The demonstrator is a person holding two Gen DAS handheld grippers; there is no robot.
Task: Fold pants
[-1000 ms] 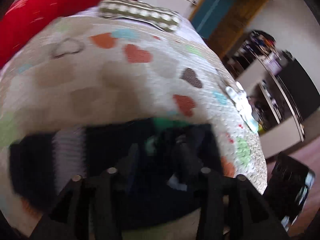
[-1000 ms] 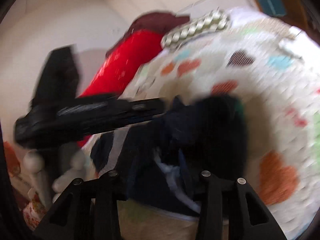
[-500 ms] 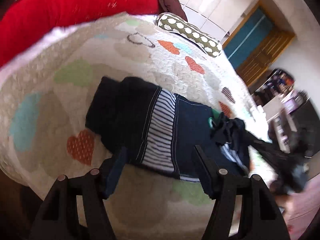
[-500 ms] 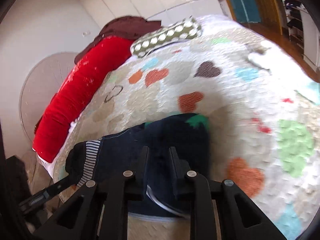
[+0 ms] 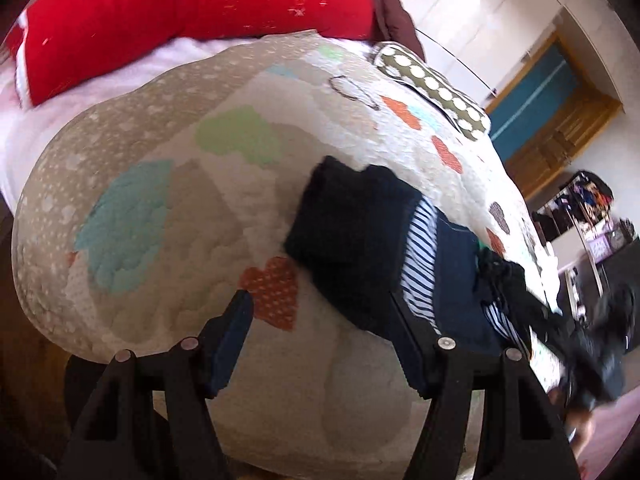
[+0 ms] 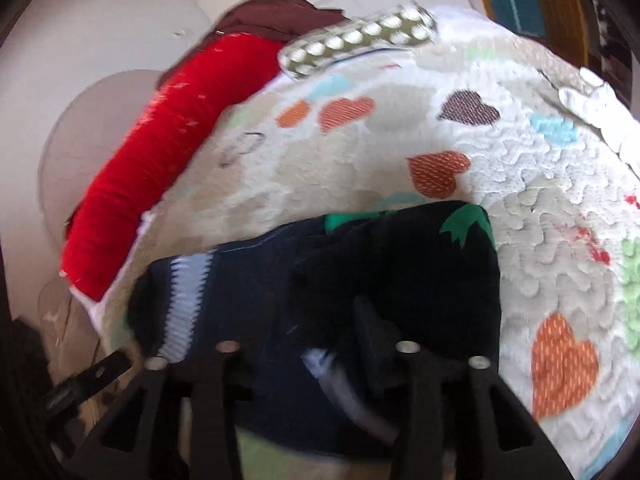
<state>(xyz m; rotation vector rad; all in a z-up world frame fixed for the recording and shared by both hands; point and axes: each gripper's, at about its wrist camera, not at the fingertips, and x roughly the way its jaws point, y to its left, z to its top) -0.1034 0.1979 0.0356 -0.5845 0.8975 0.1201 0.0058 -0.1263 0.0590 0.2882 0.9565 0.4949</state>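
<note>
1. The quilted bedspread, scattered with coloured hearts, covers the whole bed; a long red bolster lies along its far edge, and a green cushion with white dots sits beside that.

2. The pants — navy, with a blue-and-white striped panel and a green patch — lie on the bedspread near its front edge. They look partly folded: a dark wad of cloth is piled over the end nearer the right gripper.

3. The left gripper hangs just above the bedspread with its jaws wide apart; 1 finger sits over the pants' near edge, the other over bare quilt. It holds nothing.

4. The right gripper is low over the bunched end of the pants. Dark cloth and blur hide the fingertips — I cannot tell whether they are closed on the fabric.

5. Judging by this, the fold is midway. The next move probably calls for the left gripper to pinch the free end and carry it across, edges lined up.
</note>
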